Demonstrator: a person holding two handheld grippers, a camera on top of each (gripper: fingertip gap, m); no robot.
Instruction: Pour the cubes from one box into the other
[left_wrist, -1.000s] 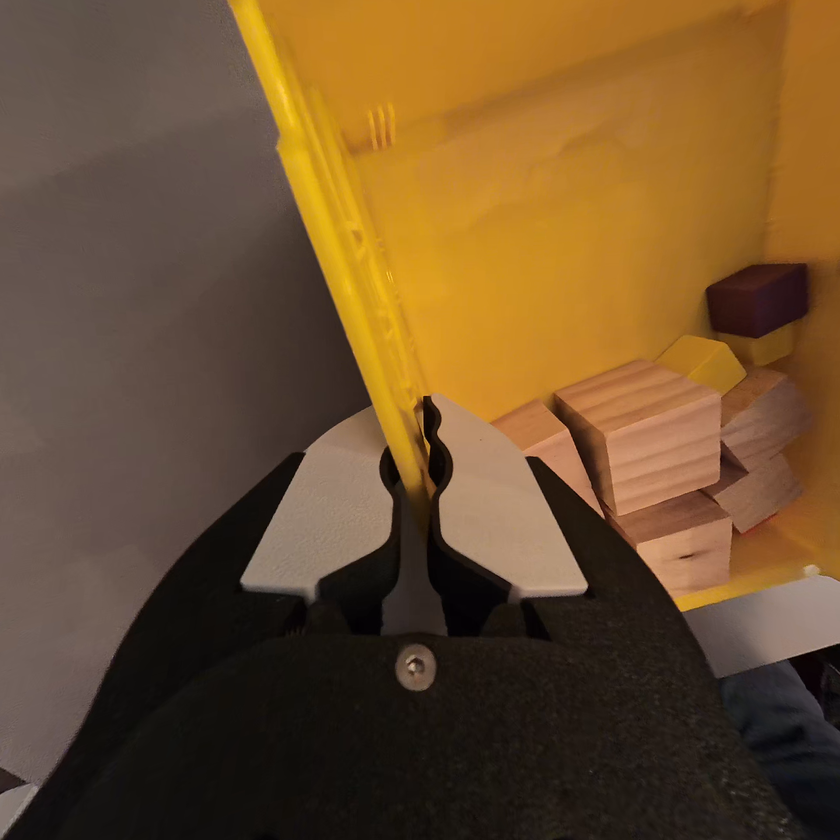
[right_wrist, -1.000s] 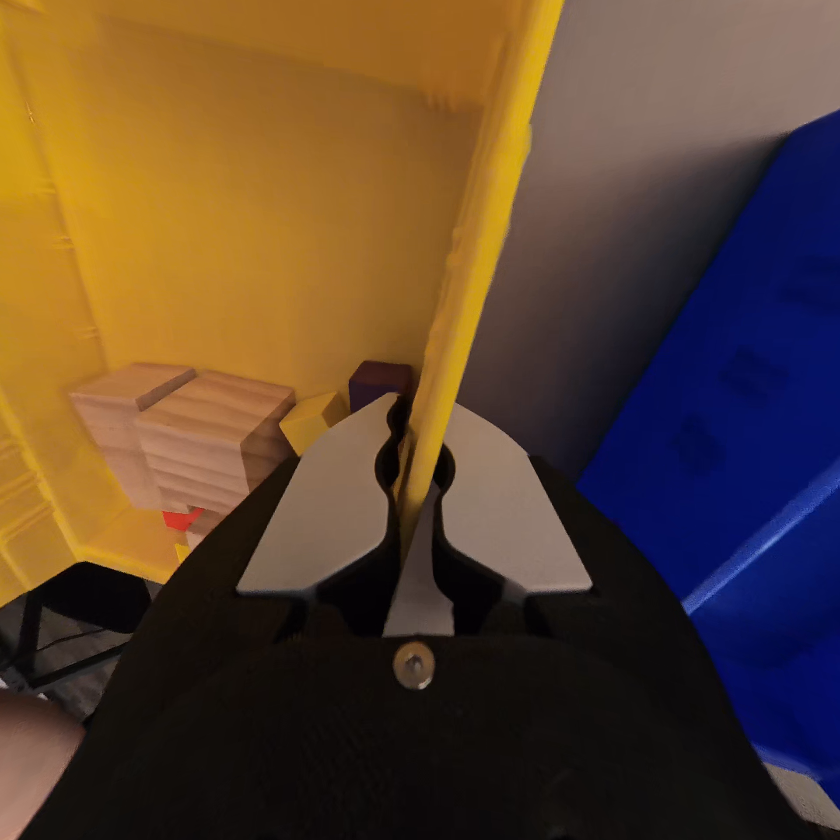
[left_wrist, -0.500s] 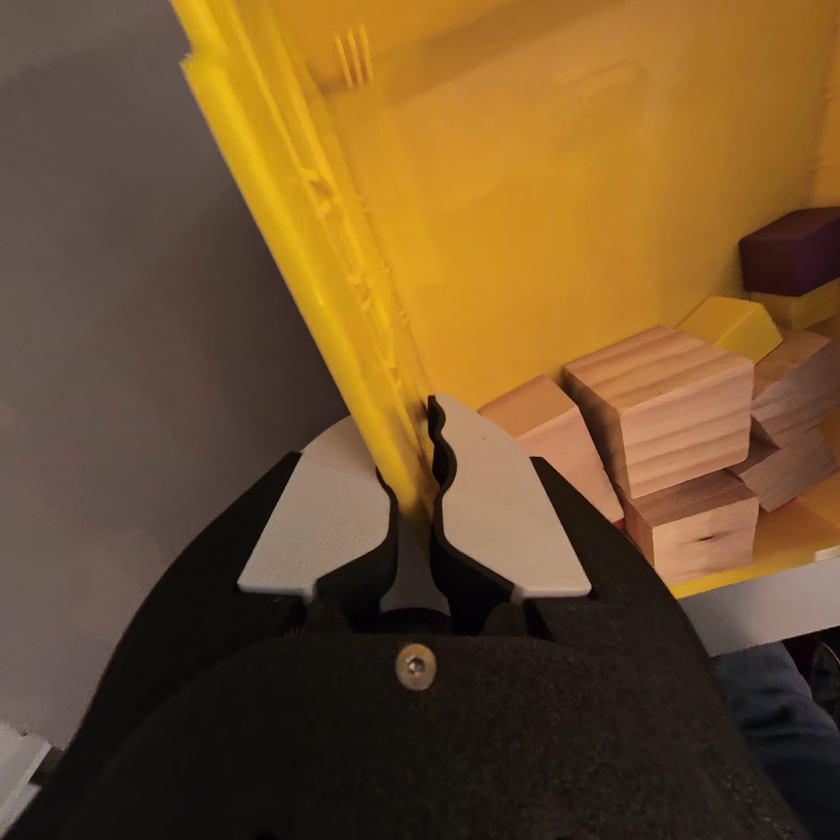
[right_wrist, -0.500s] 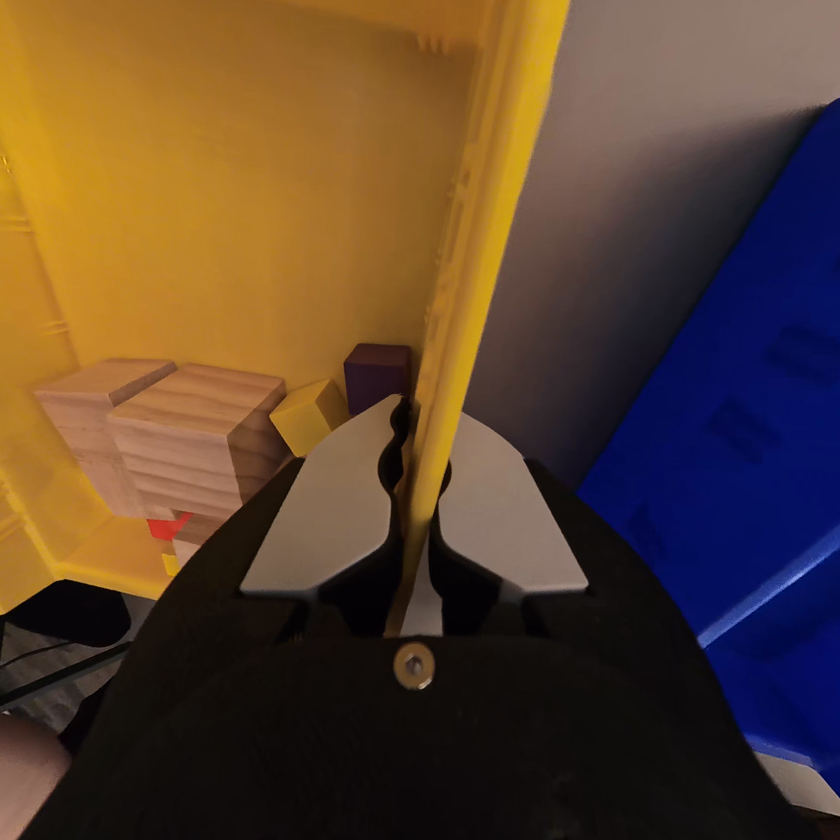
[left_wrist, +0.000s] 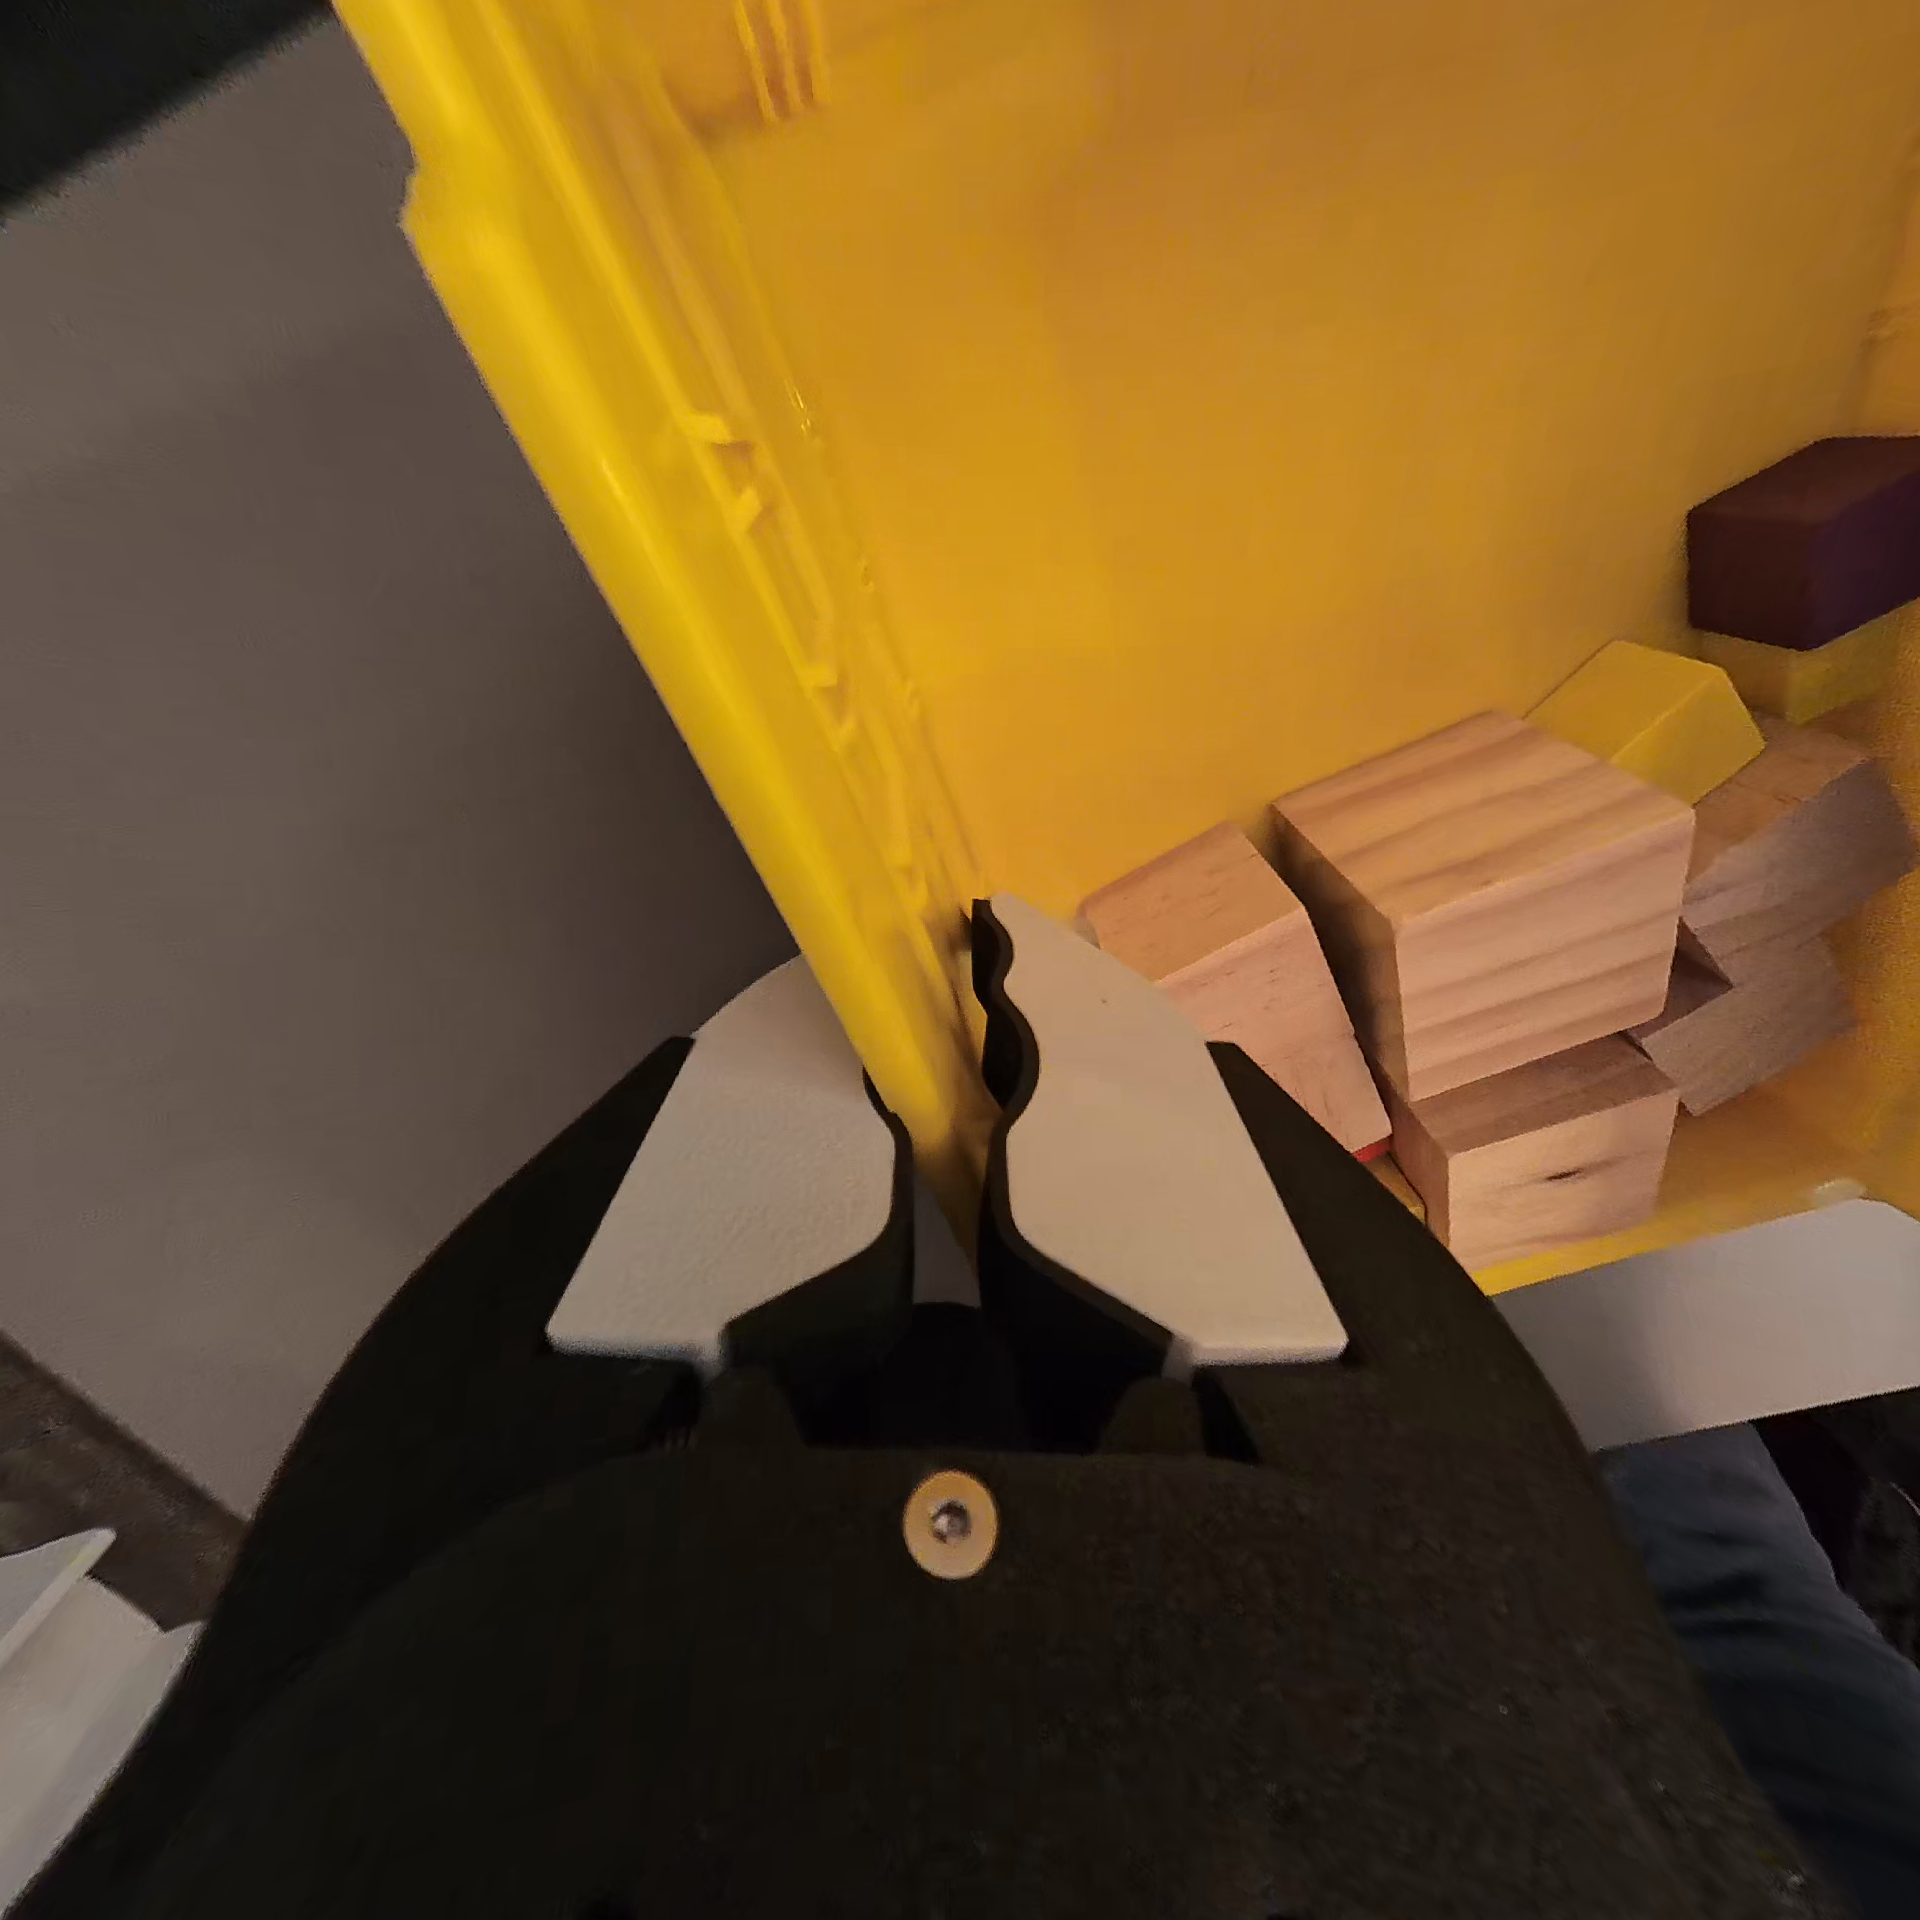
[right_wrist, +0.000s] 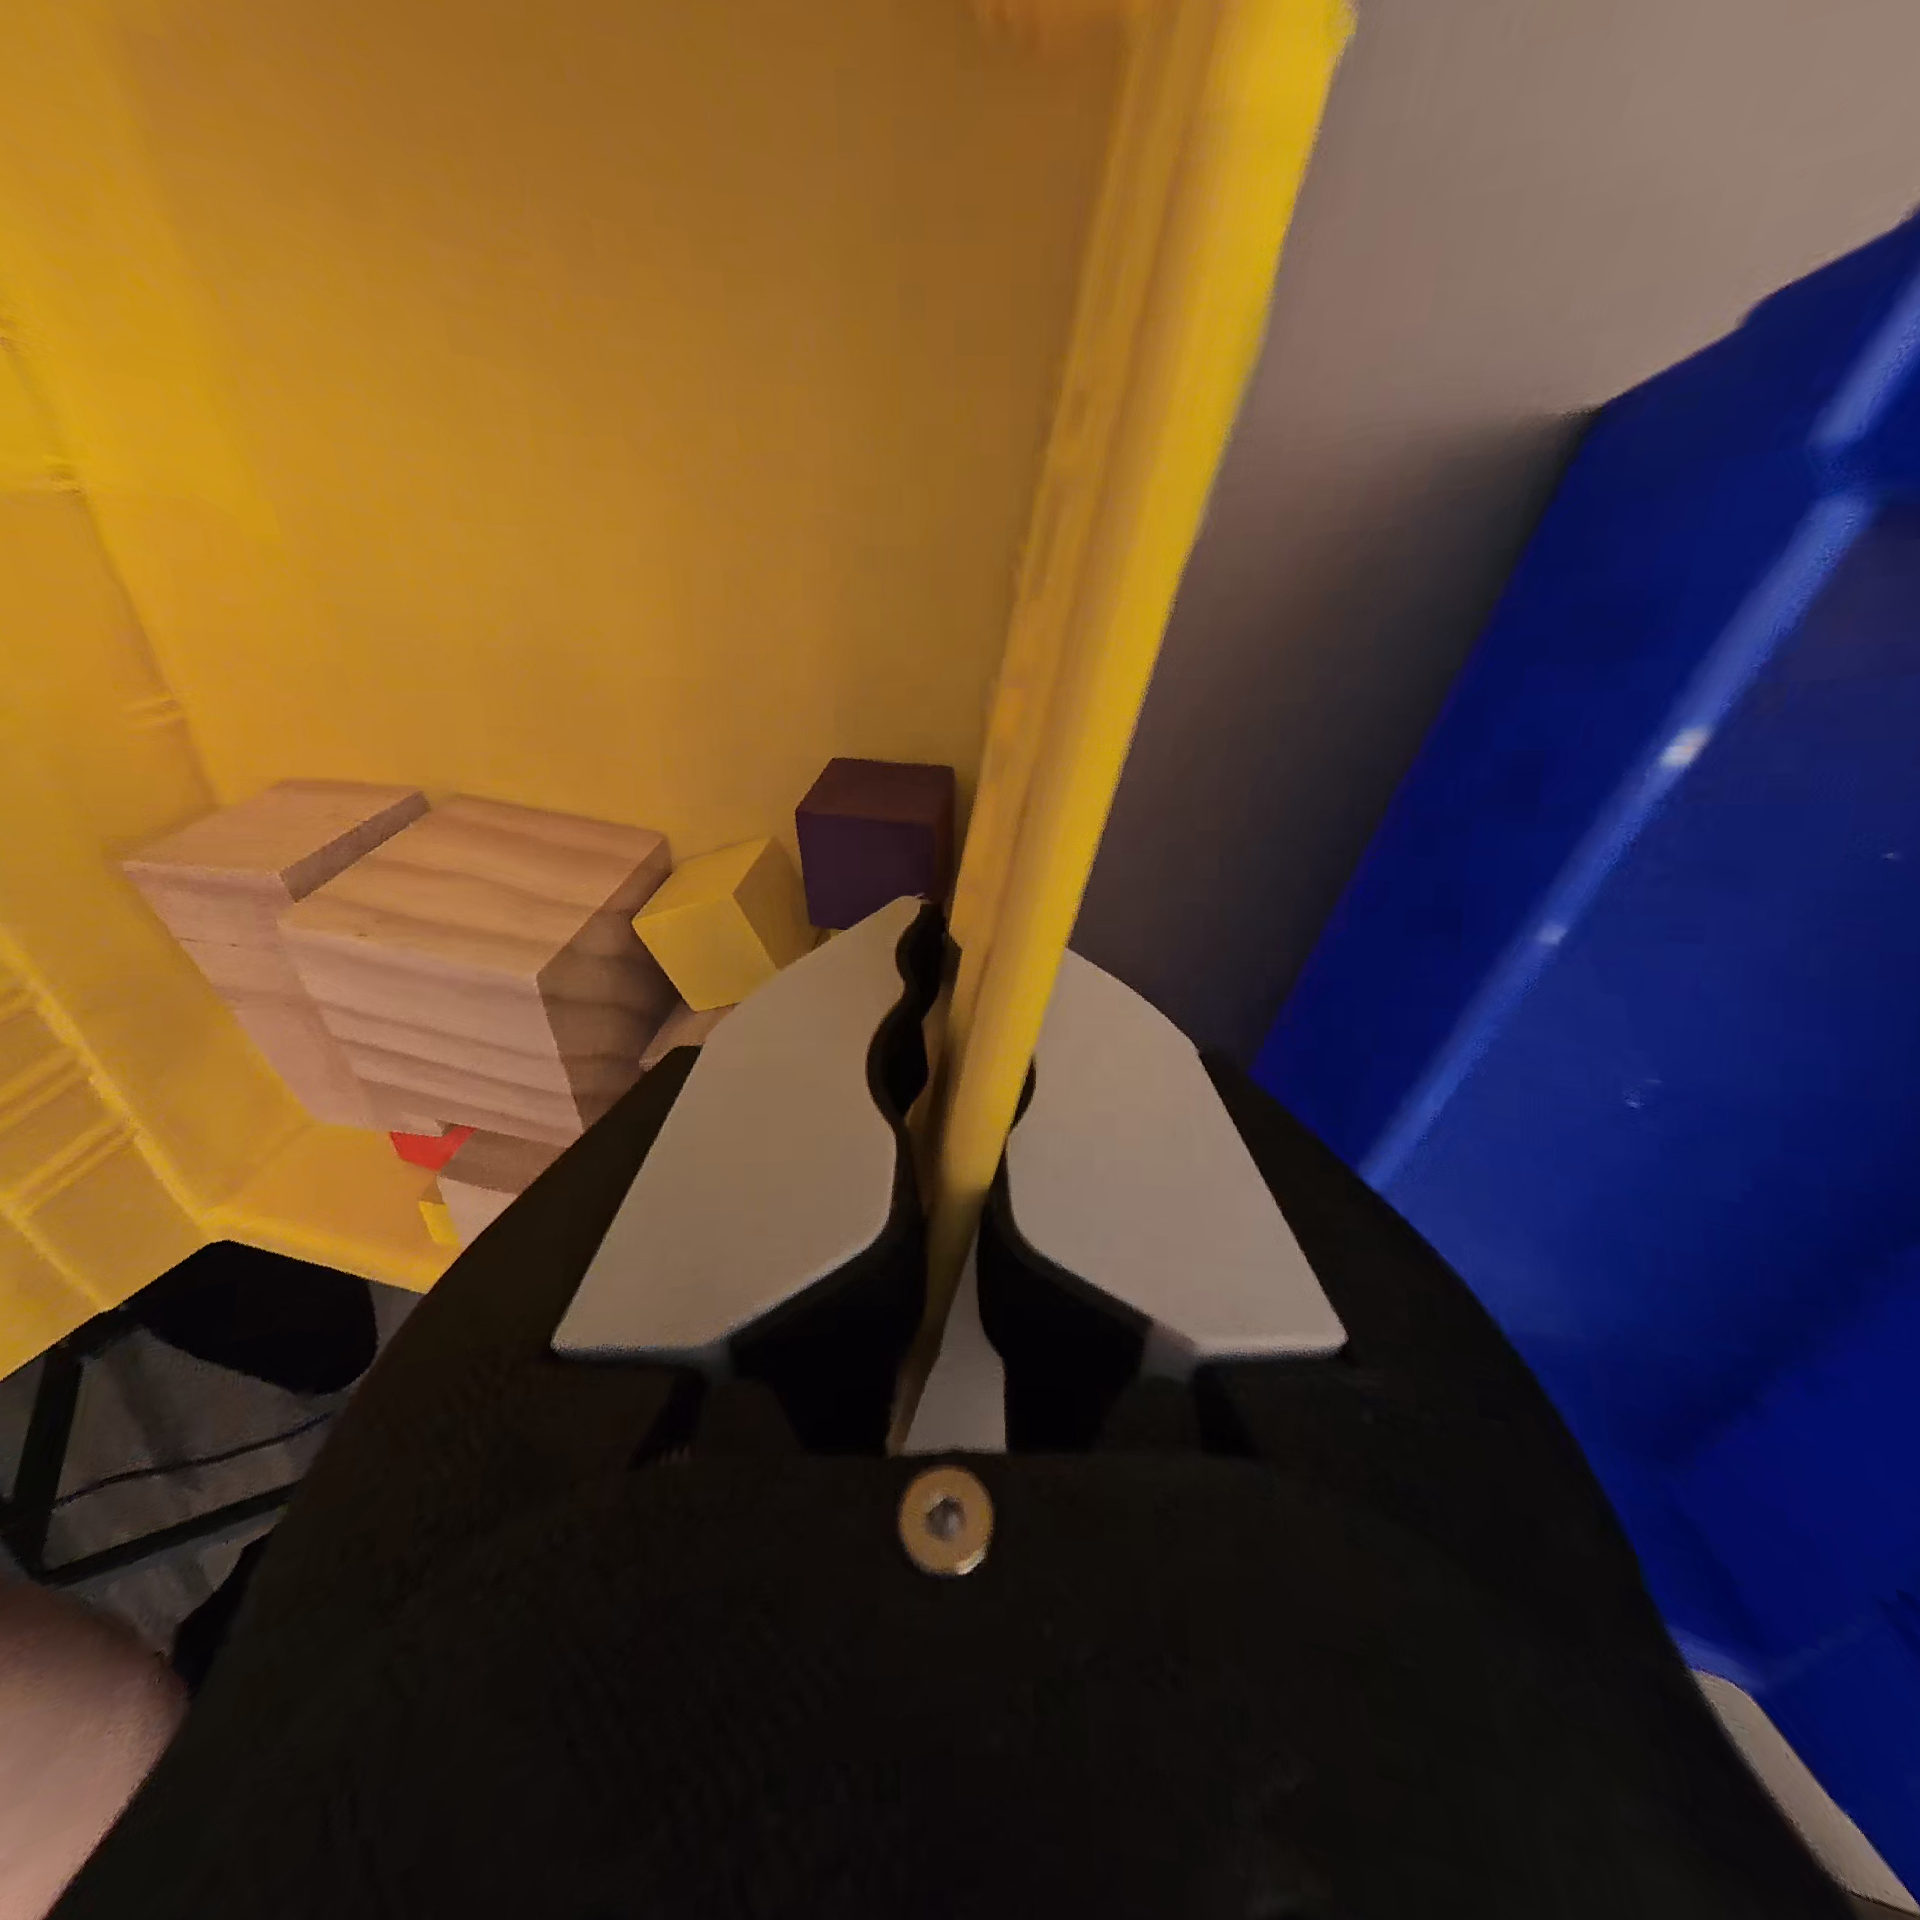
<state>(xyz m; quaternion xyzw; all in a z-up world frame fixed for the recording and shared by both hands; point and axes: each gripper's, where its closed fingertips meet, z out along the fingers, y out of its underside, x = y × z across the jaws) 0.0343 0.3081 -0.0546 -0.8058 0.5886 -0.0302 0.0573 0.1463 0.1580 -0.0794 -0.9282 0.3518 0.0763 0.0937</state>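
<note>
A yellow box (left_wrist: 1195, 436) fills both views and is tilted. My left gripper (left_wrist: 940, 1049) is shut on its left wall (left_wrist: 727, 665). My right gripper (right_wrist: 971, 1049) is shut on its right wall (right_wrist: 1132, 499); the box's inside also shows there (right_wrist: 582, 416). Several cubes lie heaped in its low near corner: plain wooden ones (left_wrist: 1486, 894) (right_wrist: 468, 935), a small yellow one (left_wrist: 1652, 717) (right_wrist: 717, 925), a dark purple one (left_wrist: 1808, 561) (right_wrist: 873, 831), and a red one mostly hidden underneath (right_wrist: 431, 1143). A blue box (right_wrist: 1683, 935) stands to the right of the yellow box.
A grey table top (left_wrist: 260, 727) lies under the boxes, with its white front edge (left_wrist: 1714, 1340) below the yellow box. A person's leg in dark cloth (left_wrist: 1766, 1621) is at the lower right. A hand (right_wrist: 73, 1745) shows at the lower left of the right wrist view.
The yellow box has shifted and turned in both views. The cube heap has moved right and up in the left wrist view. Both grips have held.
</note>
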